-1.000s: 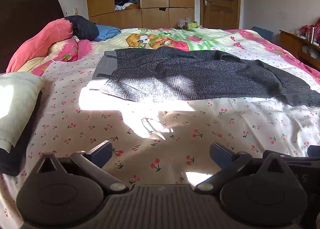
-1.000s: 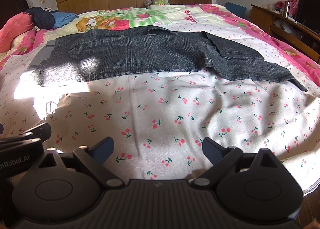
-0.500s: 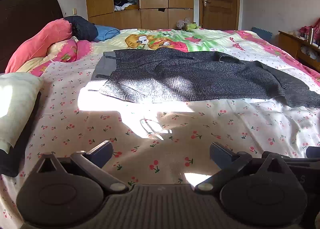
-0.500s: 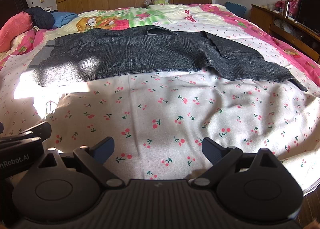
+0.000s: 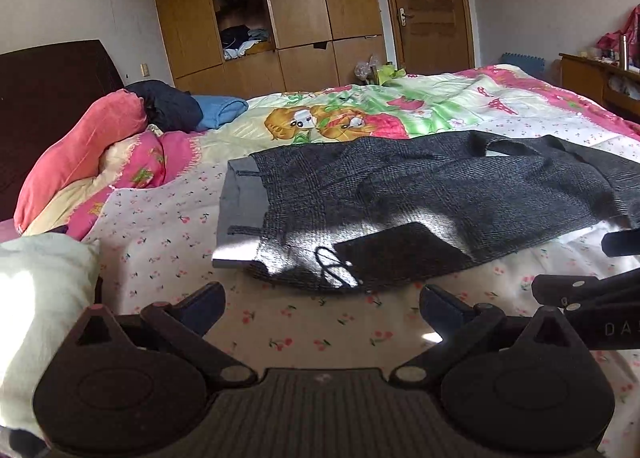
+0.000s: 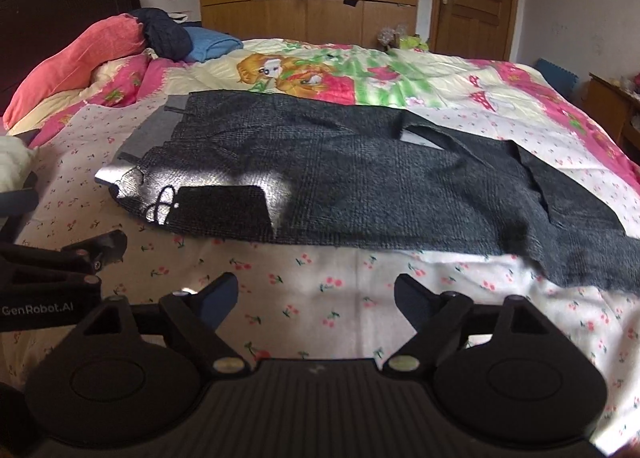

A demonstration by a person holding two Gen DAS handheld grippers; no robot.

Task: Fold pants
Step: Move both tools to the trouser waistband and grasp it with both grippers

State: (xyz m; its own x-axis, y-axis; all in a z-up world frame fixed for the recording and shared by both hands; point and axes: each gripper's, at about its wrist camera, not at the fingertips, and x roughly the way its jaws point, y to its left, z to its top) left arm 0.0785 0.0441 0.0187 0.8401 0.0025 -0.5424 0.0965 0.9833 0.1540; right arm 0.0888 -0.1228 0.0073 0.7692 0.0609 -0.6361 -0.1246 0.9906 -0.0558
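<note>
Dark grey checked pants point(image 5: 400, 198) lie flat across the bed, the waistband with its lighter grey lining point(image 5: 240, 210) to the left and the legs running right. They also show in the right wrist view point(image 6: 360, 186). My left gripper point(image 5: 322, 304) is open and empty, a short way in front of the pants' near edge by the waist. My right gripper point(image 6: 316, 290) is open and empty, just in front of the near edge around mid-length. The left gripper's body shows at the left of the right wrist view point(image 6: 60, 270).
The bed has a white cherry-print sheet point(image 6: 320, 278) and a cartoon quilt point(image 6: 320, 70) behind the pants. Pink and blue bedding point(image 5: 100, 138) is piled at the headboard; a pale pillow point(image 5: 36, 298) lies near left. A wardrobe point(image 5: 280, 6), a door and a side cabinet point(image 5: 600, 78) stand beyond.
Both grippers have moved forward towards the pants, which now lie much closer to the fingertips. Their shadows now fall on the waist end. Both stay open.
</note>
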